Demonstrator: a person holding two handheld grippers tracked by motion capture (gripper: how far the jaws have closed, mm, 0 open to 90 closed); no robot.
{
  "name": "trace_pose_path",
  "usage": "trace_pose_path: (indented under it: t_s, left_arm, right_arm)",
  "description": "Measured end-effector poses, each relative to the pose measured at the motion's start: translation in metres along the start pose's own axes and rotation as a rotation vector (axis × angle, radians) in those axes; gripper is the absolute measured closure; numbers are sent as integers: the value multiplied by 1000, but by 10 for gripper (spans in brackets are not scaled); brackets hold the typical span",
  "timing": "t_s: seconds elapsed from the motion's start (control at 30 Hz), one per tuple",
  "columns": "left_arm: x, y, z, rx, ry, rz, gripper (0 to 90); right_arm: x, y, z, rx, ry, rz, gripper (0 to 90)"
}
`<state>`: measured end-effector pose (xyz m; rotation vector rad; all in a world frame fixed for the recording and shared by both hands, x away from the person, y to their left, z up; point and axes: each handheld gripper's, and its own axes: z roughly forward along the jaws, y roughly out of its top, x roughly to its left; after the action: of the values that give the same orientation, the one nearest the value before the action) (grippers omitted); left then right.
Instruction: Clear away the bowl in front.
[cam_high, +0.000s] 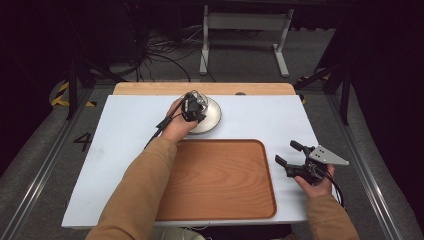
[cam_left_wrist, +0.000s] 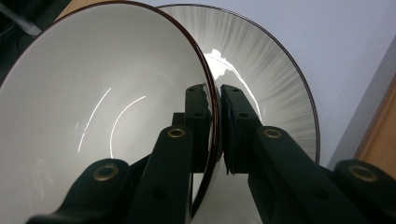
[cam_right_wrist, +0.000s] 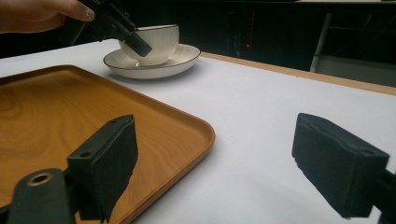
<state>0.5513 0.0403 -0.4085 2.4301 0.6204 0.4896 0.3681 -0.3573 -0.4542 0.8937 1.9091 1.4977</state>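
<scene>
A white bowl (cam_left_wrist: 93, 107) with a dark red rim sits on a white ribbed saucer (cam_left_wrist: 275, 70) at the back middle of the table. My left gripper (cam_left_wrist: 215, 93) is shut on the bowl's rim, one jaw inside the bowl and one outside. In the high view the left gripper (cam_high: 192, 107) covers most of the bowl, with the saucer (cam_high: 214, 117) showing around it. The right gripper view shows the bowl (cam_right_wrist: 159, 39) on the saucer (cam_right_wrist: 154, 65). My right gripper (cam_high: 287, 152) stands open near the table's right edge, nothing between its jaws (cam_right_wrist: 217, 135).
A wooden tray (cam_high: 220, 185) lies at the front middle, between the two arms; its corner (cam_right_wrist: 187, 126) is just left of the right gripper. The white table top (cam_high: 120, 150) has a wooden strip (cam_high: 150, 88) along the back edge.
</scene>
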Motion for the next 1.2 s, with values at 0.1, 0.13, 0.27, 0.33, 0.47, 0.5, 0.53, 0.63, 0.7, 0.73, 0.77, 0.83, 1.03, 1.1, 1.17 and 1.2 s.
trace_pose_path:
  t_s: [0.1,0.13,0.27,0.33,0.47,0.5,0.53,0.63,0.7,0.73,0.77,0.83,1.03,1.1,1.17,1.2]
  left_arm:
    - [2,0,-5,-1,-6,-12,819]
    - [2,0,-6,-5,-6,-16,819]
    - [4,1,-15,-28,-2,-21,820]
    - [4,2,-19,-35,-7,-20,819]
    - [4,4,-28,-46,-12,-23,819]
    - [4,5,-30,-47,-11,-27,819]
    - [4,5,-32,-49,-10,-24,819]
    - [4,7,-40,-54,-7,-28,819]
    - [4,8,-44,-60,-9,-26,819]
    - [4,9,-46,-62,-9,-25,819]
    - [4,10,-50,-68,-10,-22,818]
    - [3,11,-54,-71,-14,-22,819]
    - [1,13,-60,-76,-25,-15,818]
    - [0,13,-62,-74,-29,-9,818]
    - [-3,14,-65,-65,-41,-8,818]
    - [-4,14,-66,-66,-48,-6,819]
  right_arm:
    - [0,0,0,0,-1,1,150]
    - [0,0,0,0,-1,1,150]
    - [0,0,0,0,-2,3,150]
    - [0,0,0,0,-3,4,150]
    - [0,0,0,0,-4,3,150]
    - [0,0,0,0,-5,4,150]
    - [0,0,0,0,-5,4,150]
    - [0,0,0,0,-5,5,150]
    - [0,0,0,0,-5,5,150]
    - [0,0,0,0,-5,5,150]
    - [0,0,0,0,-5,4,150]
    - [0,0,0,0,-6,5,150]
    - [0,0,0,0,-6,5,150]
    - [-1,0,0,0,-6,5,150]
    - [0,0,0,0,-6,5,150]
    - [0,0,0,0,-6,5,150]
